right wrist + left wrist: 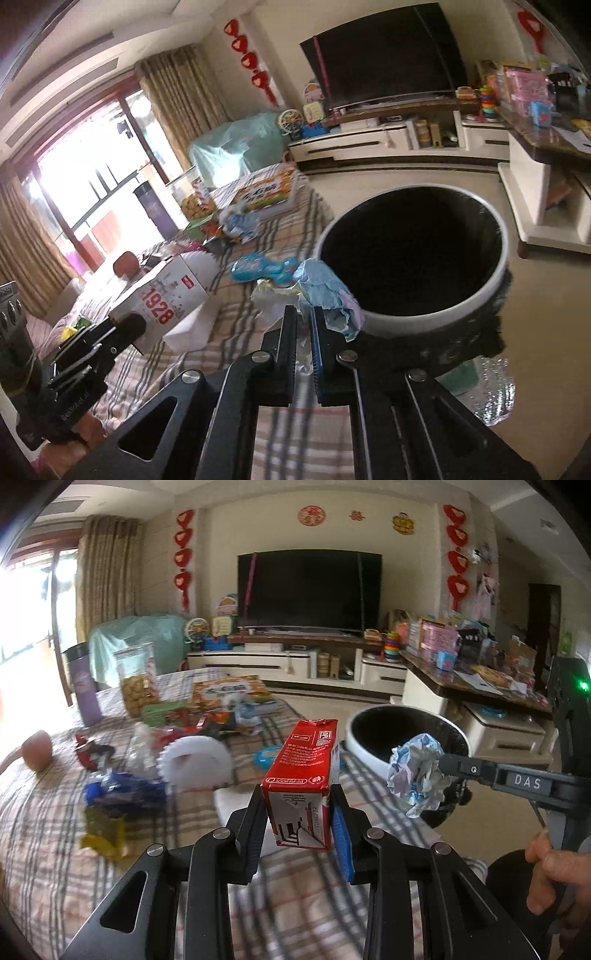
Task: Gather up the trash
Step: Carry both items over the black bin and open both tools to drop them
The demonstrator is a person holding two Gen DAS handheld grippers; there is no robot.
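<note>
Red-and-white carton (301,782): upright, clamped between the two pads of the left gripper (301,823), jaws partly apart at the carton's width. Held above the checked table (44,834), near its right edge. The same carton shows in the right wrist view (162,306) at the left, with the left gripper's dark body in front of it.

Crumpled paper wad, pale blue and white (417,771): pinched at the tips of the right gripper (304,314), jaws nearly together on it. Held up at the near rim of the bin, partly over the table's right edge; seen again in the right wrist view (325,291).

Trash bin (495,273): round, white rim, black inside, standing on the floor just beside the table's right edge.

Loose litter on the table: blue wrapper (110,786) and yellow wrapper (99,830) toward the left edge; white toothed disc (195,760) mid-table; turquoise packet (258,267) near the right edge.

Far end of the table: clear jar of biscuits (136,679), purple flask (83,679), printed box (229,690).

A person's hand (550,871) grips the right gripper's handle.
</note>
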